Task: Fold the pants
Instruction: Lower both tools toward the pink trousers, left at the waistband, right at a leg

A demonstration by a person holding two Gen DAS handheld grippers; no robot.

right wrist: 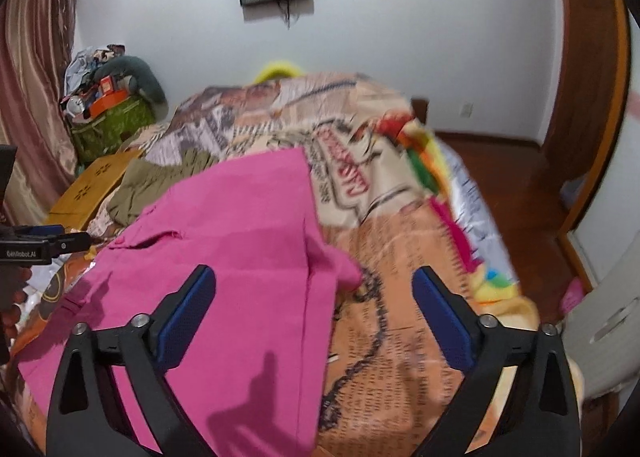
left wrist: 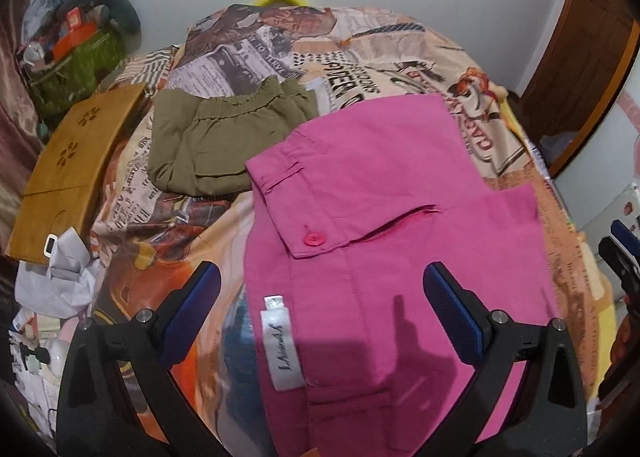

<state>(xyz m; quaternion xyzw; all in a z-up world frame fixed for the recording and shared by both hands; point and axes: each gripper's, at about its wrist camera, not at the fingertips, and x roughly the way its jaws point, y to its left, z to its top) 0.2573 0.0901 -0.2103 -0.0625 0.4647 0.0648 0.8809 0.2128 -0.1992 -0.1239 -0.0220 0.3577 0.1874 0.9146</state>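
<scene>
Pink pants [left wrist: 384, 193] lie folded on the printed bedspread [left wrist: 256, 57], waistband and pink button [left wrist: 314, 239] facing up, a white label [left wrist: 282, 349] near me. My left gripper [left wrist: 320, 289] is open and empty, hovering over the waist end. In the right wrist view the pink pants [right wrist: 224, 257] fill the lower left. My right gripper [right wrist: 314, 293] is open and empty above their right edge. The left gripper's tip [right wrist: 60, 243] shows at the left edge.
Folded olive pants [left wrist: 224, 137] lie behind the pink ones. A wooden lap tray [left wrist: 72, 161] and crumpled white paper [left wrist: 60, 281] sit at the left. A cluttered green basket [left wrist: 80, 65] stands at the far left. The wooden floor [right wrist: 520, 193] is to the bed's right.
</scene>
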